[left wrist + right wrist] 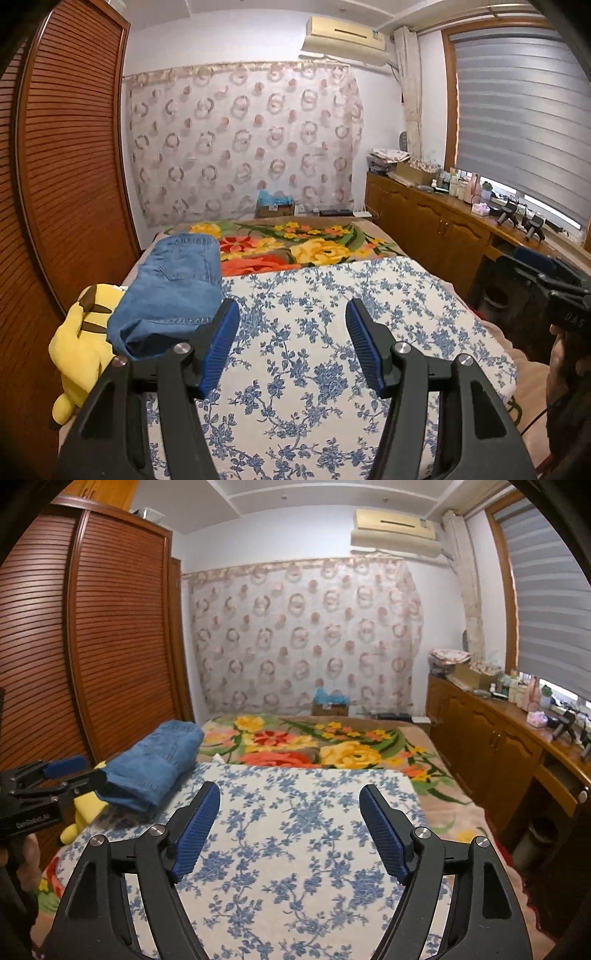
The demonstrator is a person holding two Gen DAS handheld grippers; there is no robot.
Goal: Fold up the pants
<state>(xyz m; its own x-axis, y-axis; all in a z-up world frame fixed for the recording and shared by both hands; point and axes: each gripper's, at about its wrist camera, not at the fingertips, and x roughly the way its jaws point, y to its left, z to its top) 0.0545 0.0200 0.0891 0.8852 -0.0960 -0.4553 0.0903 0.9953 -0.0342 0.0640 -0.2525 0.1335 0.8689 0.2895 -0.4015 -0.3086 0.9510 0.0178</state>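
Folded blue denim pants (173, 288) lie in a compact stack at the left edge of the bed, partly over a yellow plush toy (79, 347). In the right wrist view the same pants (155, 764) sit left of my fingers. My left gripper (291, 314) hovers open over the blue-flowered white cloth (332, 332), just right of the pants, nothing between its blue pads. My right gripper (290, 797) is open too, empty, above the same cloth (295, 849). Each gripper shows at the other view's edge: the right one (561, 291), the left one (48, 775).
A floral blanket (314, 243) covers the far half of the bed. A louvred wooden wardrobe (70, 166) stands close on the left. A wooden cabinet (436, 218) with clutter runs along the right under a window blind. A cardboard box (275, 208) sits by the curtained wall.
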